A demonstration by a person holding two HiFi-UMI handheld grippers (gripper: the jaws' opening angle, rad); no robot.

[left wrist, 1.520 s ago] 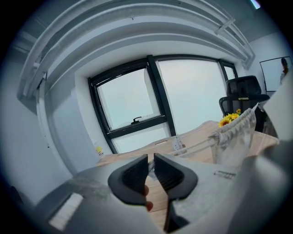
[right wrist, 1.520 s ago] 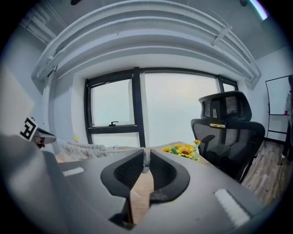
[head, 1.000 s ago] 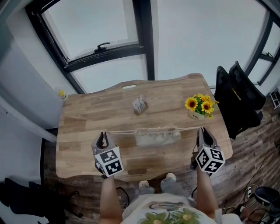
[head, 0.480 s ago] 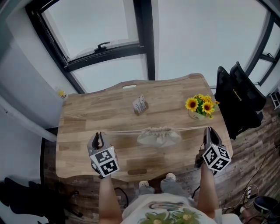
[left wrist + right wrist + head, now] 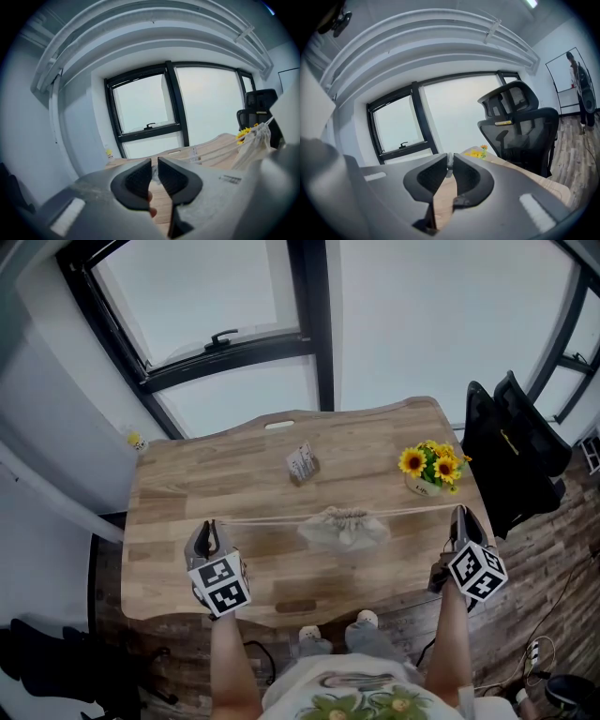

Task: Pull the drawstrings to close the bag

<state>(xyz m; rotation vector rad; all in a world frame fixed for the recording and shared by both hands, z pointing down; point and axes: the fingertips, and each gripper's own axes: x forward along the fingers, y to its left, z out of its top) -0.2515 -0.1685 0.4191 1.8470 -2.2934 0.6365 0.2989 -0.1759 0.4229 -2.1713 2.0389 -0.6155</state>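
Note:
A small beige drawstring bag (image 5: 345, 527) lies mid-table with its mouth gathered tight; it also shows at the right edge of the left gripper view as the bag (image 5: 256, 139). Its left drawstring (image 5: 262, 520) runs taut to my left gripper (image 5: 210, 525), whose jaws are shut on the cord end (image 5: 154, 165). The right drawstring (image 5: 412, 513) stretches to my right gripper (image 5: 459, 513) near the table's right edge. In the right gripper view, the right gripper (image 5: 450, 162) pinches a pale cord at its tips. The two grippers stand far apart, one on each side of the bag.
The wooden table (image 5: 187, 484) also carries a pot of sunflowers (image 5: 428, 468) at the back right and a small printed packet (image 5: 301, 463) behind the bag. A black office chair (image 5: 511, 451) stands right of the table. A window wall is beyond the far edge.
My right gripper has moved right and my left gripper slightly left, drawing the strings out. The bag's mouth has bunched from a wide band into a tight gather.

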